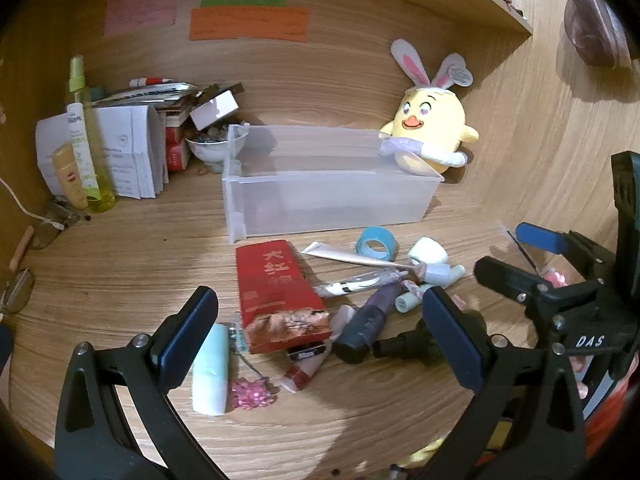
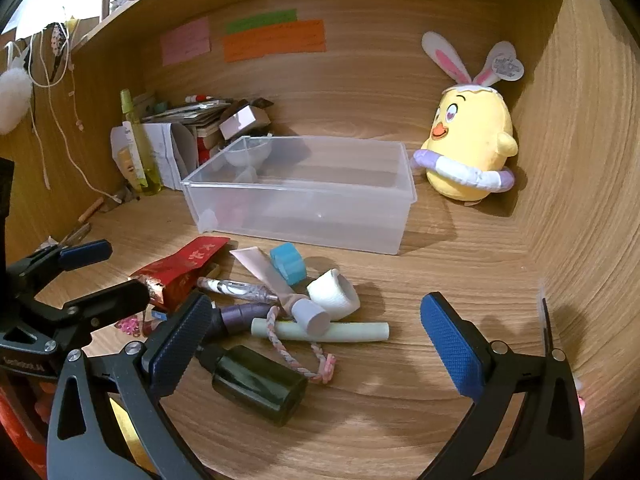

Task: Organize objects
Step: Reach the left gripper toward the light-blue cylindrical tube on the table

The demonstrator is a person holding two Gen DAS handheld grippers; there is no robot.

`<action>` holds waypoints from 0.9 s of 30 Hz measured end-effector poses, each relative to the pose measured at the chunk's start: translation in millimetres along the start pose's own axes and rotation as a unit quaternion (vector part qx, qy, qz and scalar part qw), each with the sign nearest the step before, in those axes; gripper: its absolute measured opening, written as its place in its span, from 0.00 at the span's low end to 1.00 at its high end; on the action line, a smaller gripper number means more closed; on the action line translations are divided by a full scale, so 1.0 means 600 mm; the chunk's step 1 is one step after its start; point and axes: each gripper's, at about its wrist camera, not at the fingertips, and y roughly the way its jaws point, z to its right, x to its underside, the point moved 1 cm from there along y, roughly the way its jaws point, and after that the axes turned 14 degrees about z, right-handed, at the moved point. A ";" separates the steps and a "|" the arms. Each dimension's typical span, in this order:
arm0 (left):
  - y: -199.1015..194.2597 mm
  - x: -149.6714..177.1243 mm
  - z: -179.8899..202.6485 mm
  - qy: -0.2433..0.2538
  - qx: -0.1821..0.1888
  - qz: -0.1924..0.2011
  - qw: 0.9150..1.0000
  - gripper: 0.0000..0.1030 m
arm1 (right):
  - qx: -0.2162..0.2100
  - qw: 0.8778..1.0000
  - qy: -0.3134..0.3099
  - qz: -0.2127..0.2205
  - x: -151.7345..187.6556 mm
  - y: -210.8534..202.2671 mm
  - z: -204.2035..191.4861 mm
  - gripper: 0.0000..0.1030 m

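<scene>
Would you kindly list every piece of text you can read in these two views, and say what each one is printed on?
"大红袍": gold characters on the red packet, the last one partly blurred.
"DAS": white letters on the right gripper body, seen from the left wrist camera.
Unreadable: handwriting on the pink note and orange note; heart tag on the plush chick; white print on the left gripper body; folded papers; yellow-green spray bottle.

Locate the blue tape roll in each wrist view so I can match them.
Left wrist: blue tape roll right of centre, just before the clear plastic bin.
Right wrist: blue tape roll left of centre, before the bin.
Shared landmark: yellow chick plush.
</scene>
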 end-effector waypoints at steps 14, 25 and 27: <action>-0.021 0.045 -0.086 -0.015 -0.058 -0.033 0.998 0.82 | 0.034 0.999 0.003 -0.008 0.013 0.017 0.036 0.97; 0.000 0.089 -0.129 -0.039 -0.082 -0.079 0.993 0.63 | 0.015 0.999 0.027 -0.038 0.015 0.063 0.053 0.68; 0.005 0.095 -0.129 -0.036 -0.080 -0.085 0.993 0.61 | 0.005 0.998 0.024 -0.051 0.018 0.078 0.051 0.64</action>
